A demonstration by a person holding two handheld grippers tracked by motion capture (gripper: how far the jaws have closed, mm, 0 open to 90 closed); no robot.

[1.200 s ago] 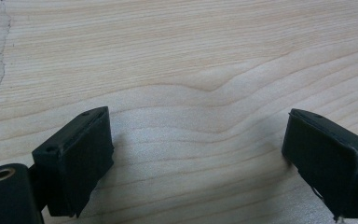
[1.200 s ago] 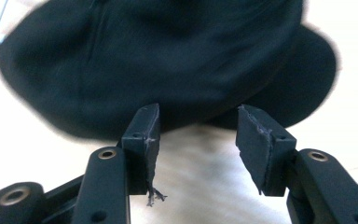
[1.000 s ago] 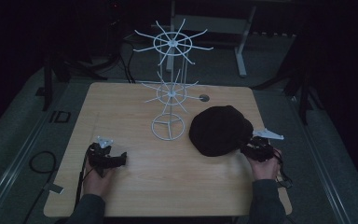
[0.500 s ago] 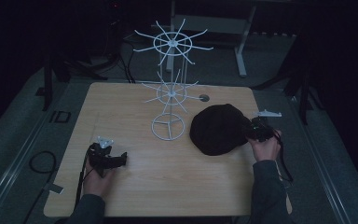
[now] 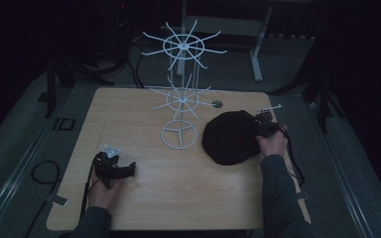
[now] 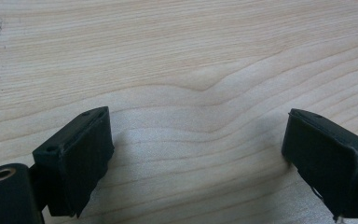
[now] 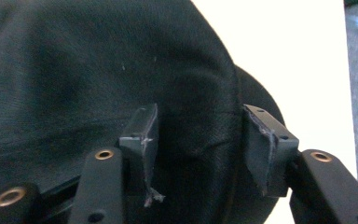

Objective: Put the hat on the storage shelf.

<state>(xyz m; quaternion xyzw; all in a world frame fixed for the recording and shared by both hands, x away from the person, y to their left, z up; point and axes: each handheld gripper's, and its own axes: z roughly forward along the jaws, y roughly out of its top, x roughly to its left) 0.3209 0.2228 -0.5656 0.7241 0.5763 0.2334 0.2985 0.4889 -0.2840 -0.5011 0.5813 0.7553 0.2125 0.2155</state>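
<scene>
Hat: black cap (image 5: 230, 137) lies on the tabletop (image 5: 129, 119), right of the white wire stand (image 5: 179, 99).
Nearer tongs: right tongs (image 5: 264, 124) sit at the cap's right edge; left tongs (image 5: 121, 170) rest well apart, near the front left.
Right tongs state: parted, straddling a fold of fabric (image 7: 196, 121), not yet clamped, by my reading.
Left tongs state: wide apart, holding nothing (image 6: 198, 154).
View difference: right gripper view shows the fabric between the jaws; high view shows the stand beyond the cap.

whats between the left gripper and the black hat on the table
Only bare tabletop, as the high view shows; the left gripper sits well apart from the black hat.
</scene>
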